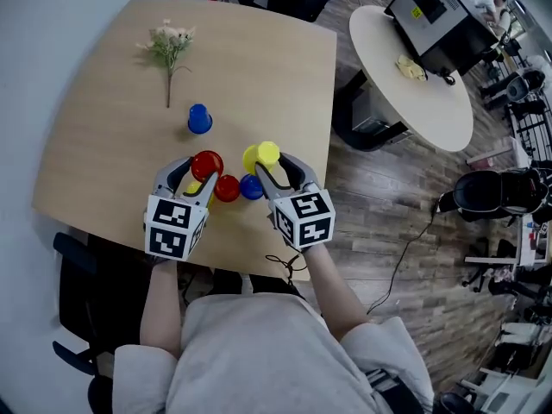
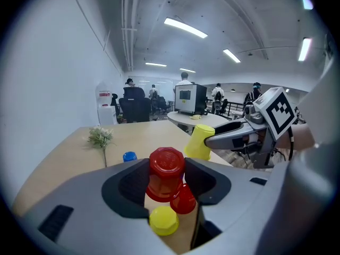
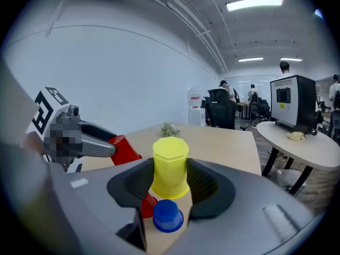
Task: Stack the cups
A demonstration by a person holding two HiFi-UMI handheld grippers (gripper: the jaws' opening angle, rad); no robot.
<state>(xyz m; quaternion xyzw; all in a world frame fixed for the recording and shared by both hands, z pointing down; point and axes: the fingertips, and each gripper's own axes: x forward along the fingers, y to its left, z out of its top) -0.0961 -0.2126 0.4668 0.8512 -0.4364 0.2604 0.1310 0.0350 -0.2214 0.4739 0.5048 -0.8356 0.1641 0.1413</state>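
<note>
1. Grey top (image 1: 250,352) and two bare forearms (image 1: 162,300) of the person fill the bottom of the head view. Each hand holds a gripper with a black-and-white marker cube.
2. Left gripper (image 1: 197,179): its jaws are closed on a large red cup (image 1: 207,164). The cup is upside down, with its flat base facing up, and it looks lifted off the table (image 1: 103,145).
3. Right gripper (image 1: 272,164): its jaws are closed on a large yellow cup (image 1: 261,155), also upside down. It is held just to the right of the red one, at about the same level.
4. Three small cups stand upside down on the light wooden table below the grippers, near its front edge. A small red cup (image 1: 227,188) and a small blue cup (image 1: 251,187) sit side by side between the two grippers, close enough that they may touch.
5. A small yellow cup (image 2: 163,220) shows in the left gripper view, under the held red cup and just beside the small red one.
6. A second blue cup (image 1: 199,119) stands alone farther back, towards the middle of the table.
7. A flower sprig (image 1: 169,43) with pale blooms lies near the far left corner of the table, well apart from the cups.
8. To the right, across a wood floor (image 1: 388,222), a round white table (image 1: 414,84) carries a dark box (image 1: 435,15) with a screen.
</note>
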